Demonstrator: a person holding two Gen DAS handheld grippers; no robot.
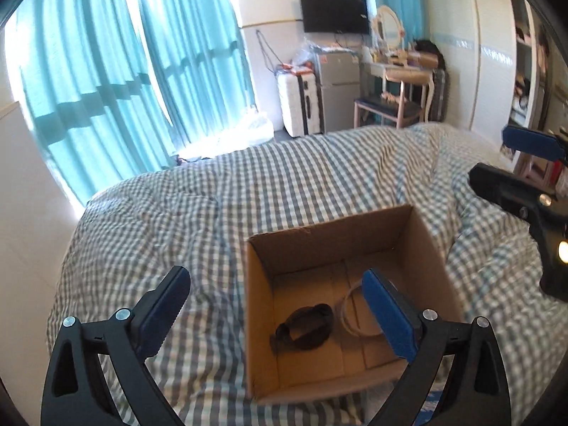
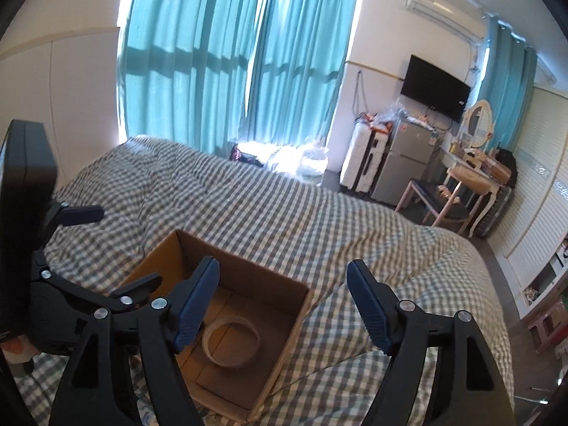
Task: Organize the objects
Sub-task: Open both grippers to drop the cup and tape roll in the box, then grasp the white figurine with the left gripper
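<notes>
Hovering above an open brown cardboard box point(image 1: 340, 241), the left gripper point(image 1: 275, 316) spreads its blue-padded jaws wide, gripping nothing. The right gripper point(image 2: 284, 305) gapes empty too. Inside the box lie a black coiled strap point(image 1: 305, 326) and a pale tape ring point(image 2: 230, 340), side by side on the floor. The box rests on a grey-white checked bedcover point(image 1: 170, 220).

Your right gripper point(image 2: 282, 285) stood with its jaws apart and nothing between them, low in the frame. Behind its left finger an open cardboard box point(image 2: 284, 285) sat on the checked bedspread point(image 2: 284, 213), with a tape roll point(image 2: 230, 344) lying flat on the box floor. At the left edge your left gripper point(image 2: 83, 214) reached in above the bedspread. Teal curtains point(image 2: 230, 53) hung at the top centre.
</notes>
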